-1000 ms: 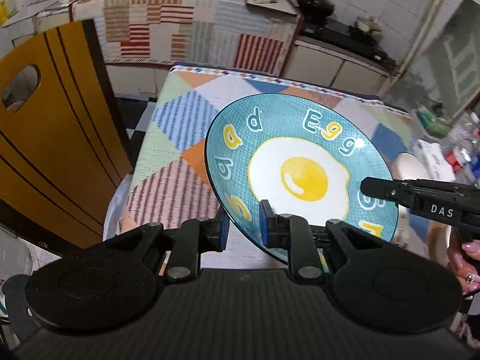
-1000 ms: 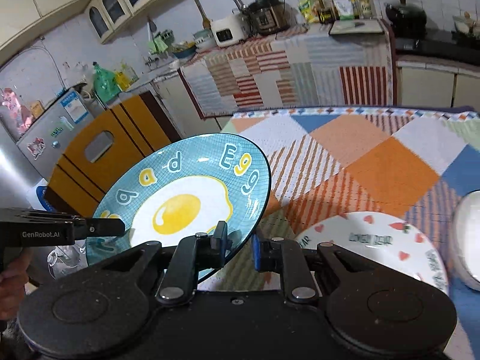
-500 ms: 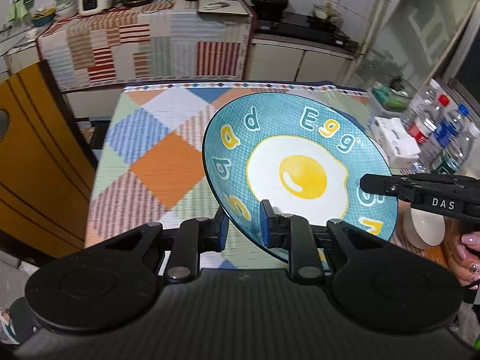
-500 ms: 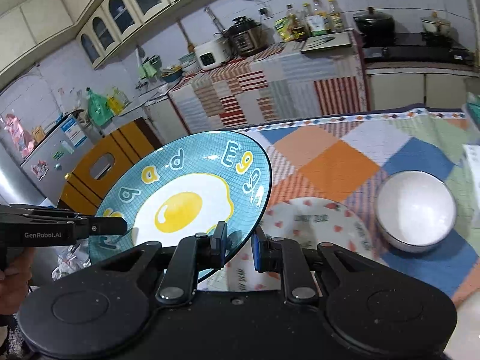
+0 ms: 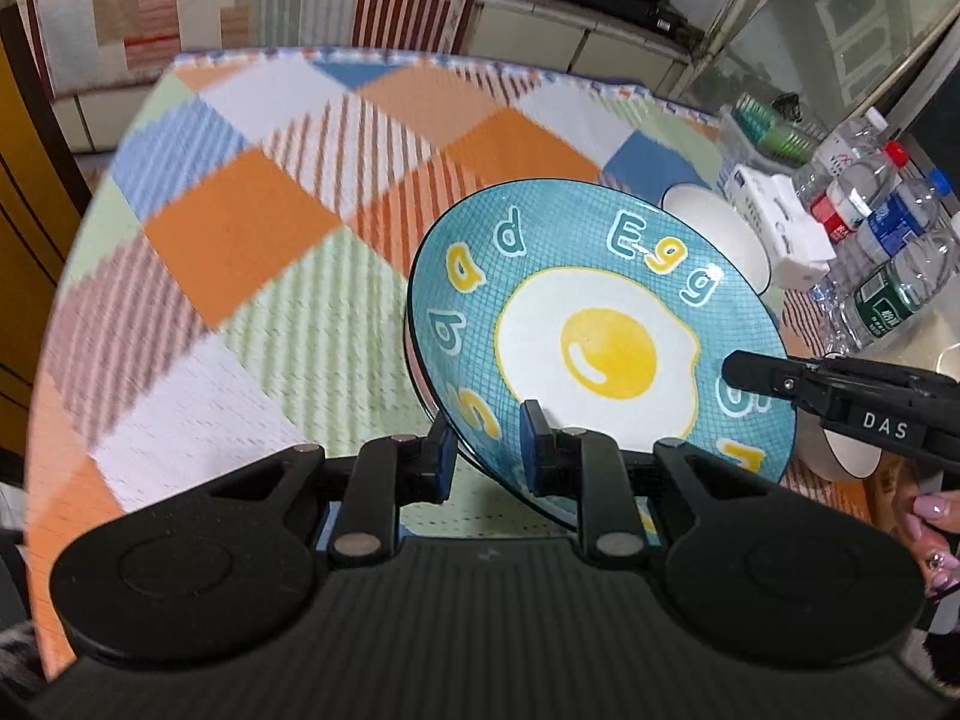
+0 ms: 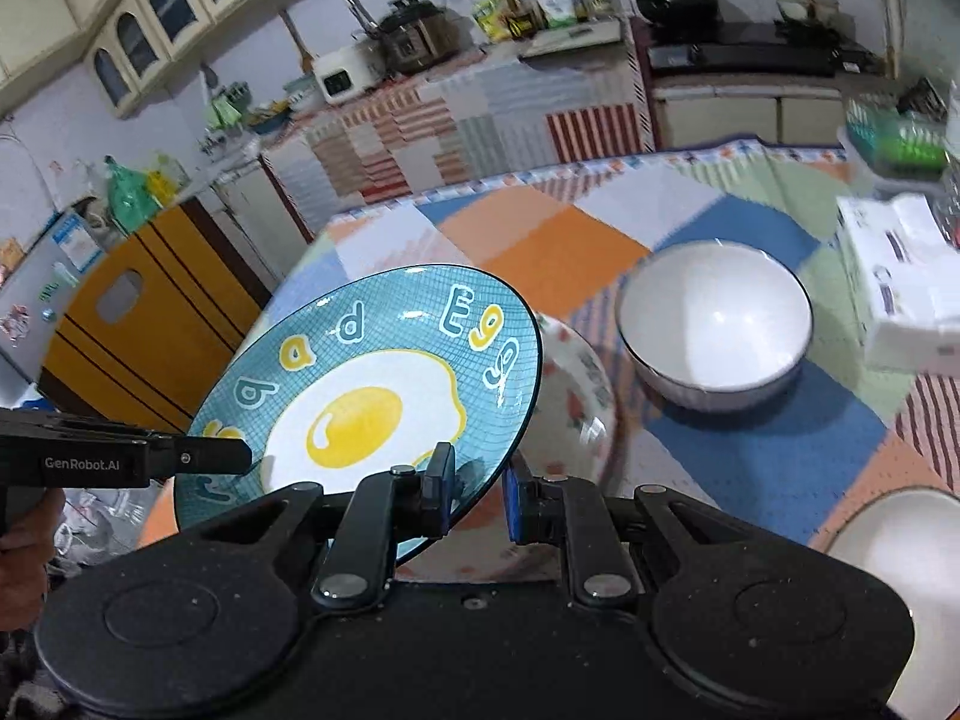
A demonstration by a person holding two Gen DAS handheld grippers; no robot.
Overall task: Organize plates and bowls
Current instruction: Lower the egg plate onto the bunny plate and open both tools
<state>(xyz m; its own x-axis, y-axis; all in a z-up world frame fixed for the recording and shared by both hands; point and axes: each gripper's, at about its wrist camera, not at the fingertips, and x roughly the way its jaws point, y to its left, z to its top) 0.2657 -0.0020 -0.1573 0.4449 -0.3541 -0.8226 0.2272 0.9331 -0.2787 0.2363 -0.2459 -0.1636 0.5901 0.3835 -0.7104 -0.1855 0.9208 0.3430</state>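
Teal egg plate [image 5: 600, 324], fried-egg print, yellow-white letters, tilted, rim pinched by left gripper [image 5: 485, 456] and right gripper [image 6: 477, 495] fingers

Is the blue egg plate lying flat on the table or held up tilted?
Held up tilted. The egg plate is clamped at opposite rim edges by the left gripper and right gripper, its face angled, above the tablecloth.

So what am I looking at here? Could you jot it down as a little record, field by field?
held item: blue egg plate, tilted, off the table
left gripper: clamped on the plate's near rim
right gripper: clamped on the opposite rim
beneath the plate: white plate with red hearts
nearby: white bowl, tissue pack, water bottles
surface: table with checked cloth
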